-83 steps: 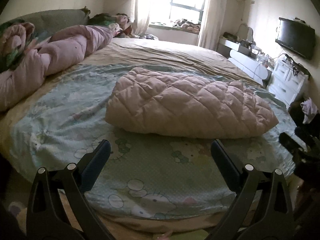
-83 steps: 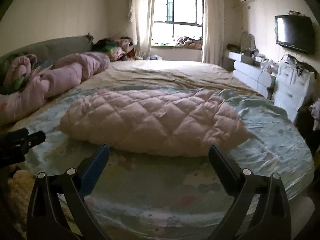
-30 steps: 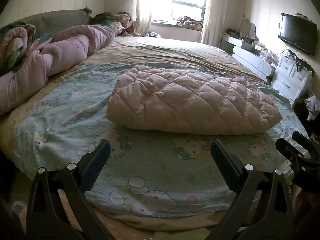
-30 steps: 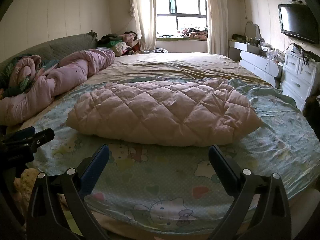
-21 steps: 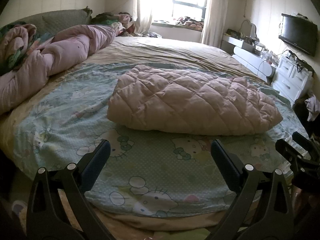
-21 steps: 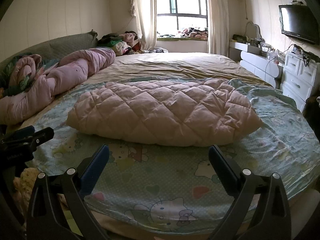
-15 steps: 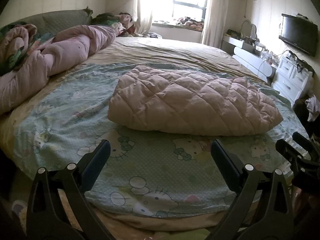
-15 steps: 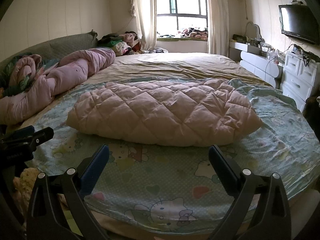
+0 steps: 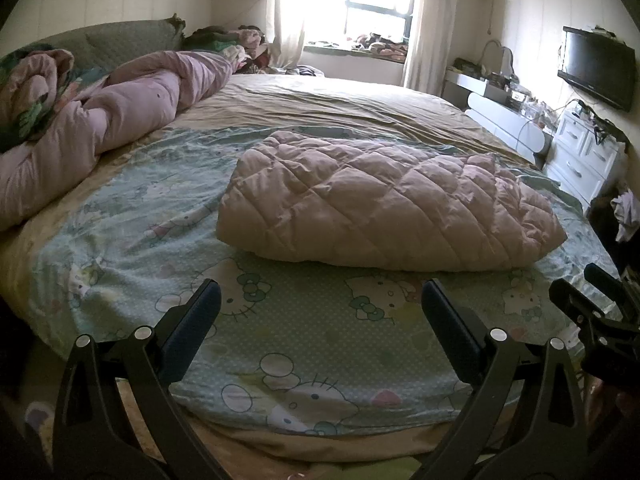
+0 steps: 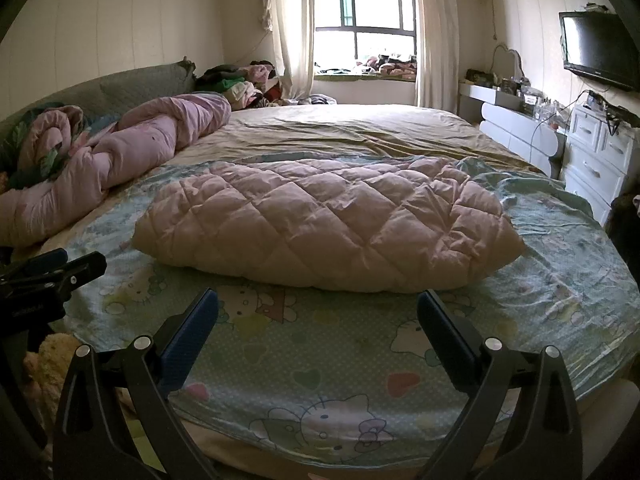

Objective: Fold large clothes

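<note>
Nothing much has moved in the last half second: both views hold the same framing, and the folded pink quilted coat (image 9: 384,204) lies where it was, on the cartoon-print sheet (image 9: 304,320) near the foot of the bed (image 10: 360,128).

My left view catches the right tongs (image 9: 592,300) poking in at the right edge, plus a garment on something dark by the drawers. My right view shows the left tongs (image 10: 52,268) at the left edge, and a plush toy low beside the bed that the left view doesn't show. It also sees the window clearly; in the left view it's blown out.

Edges: the coat's near long edge runs just beyond both pairs of fingertips, not touching. Its right end bulges close to the rumpled sheet edge. Bare sheet lies between the tongs and the coat, with more open bed behind. A bunched pink duvet (image 10: 120,152) sits well off to the left.

Both tongs are spread wide, holding nothing, hovering over the sheet's near edge.
</note>
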`<control>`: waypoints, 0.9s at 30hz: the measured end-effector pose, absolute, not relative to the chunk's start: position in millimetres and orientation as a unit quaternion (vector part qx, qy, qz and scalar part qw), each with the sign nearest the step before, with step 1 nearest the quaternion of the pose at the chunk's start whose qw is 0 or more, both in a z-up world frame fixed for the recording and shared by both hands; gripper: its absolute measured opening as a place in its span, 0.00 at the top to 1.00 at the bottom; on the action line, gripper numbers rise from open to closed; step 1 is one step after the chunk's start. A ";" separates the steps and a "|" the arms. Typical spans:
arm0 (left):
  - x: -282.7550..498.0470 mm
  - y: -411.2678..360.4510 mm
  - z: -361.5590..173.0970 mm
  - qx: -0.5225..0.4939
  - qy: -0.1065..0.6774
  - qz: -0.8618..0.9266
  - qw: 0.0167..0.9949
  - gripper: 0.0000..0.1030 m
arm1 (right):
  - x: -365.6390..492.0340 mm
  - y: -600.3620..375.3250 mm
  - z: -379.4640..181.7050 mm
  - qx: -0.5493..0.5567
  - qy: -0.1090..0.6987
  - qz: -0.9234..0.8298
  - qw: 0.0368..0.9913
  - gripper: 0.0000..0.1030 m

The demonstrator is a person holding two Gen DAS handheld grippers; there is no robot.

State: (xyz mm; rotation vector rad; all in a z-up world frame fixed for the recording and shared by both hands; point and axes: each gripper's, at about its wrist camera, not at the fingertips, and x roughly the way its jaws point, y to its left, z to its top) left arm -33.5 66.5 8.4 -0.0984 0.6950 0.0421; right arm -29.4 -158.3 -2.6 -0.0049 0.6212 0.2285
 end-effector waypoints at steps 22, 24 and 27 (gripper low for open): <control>-36.2 63.6 3.1 -0.048 0.346 0.019 0.937 0.09 | -30.8 -158.0 -2.6 -0.011 0.308 0.106 0.946 0.04; -36.6 63.4 2.1 -0.048 0.347 0.016 0.936 0.09 | -30.5 -158.4 -3.6 -0.014 0.309 0.104 0.945 0.04; -37.2 61.9 1.4 -0.044 0.348 0.019 0.936 0.09 | -30.5 -160.2 -5.1 -0.011 0.312 0.102 0.945 0.04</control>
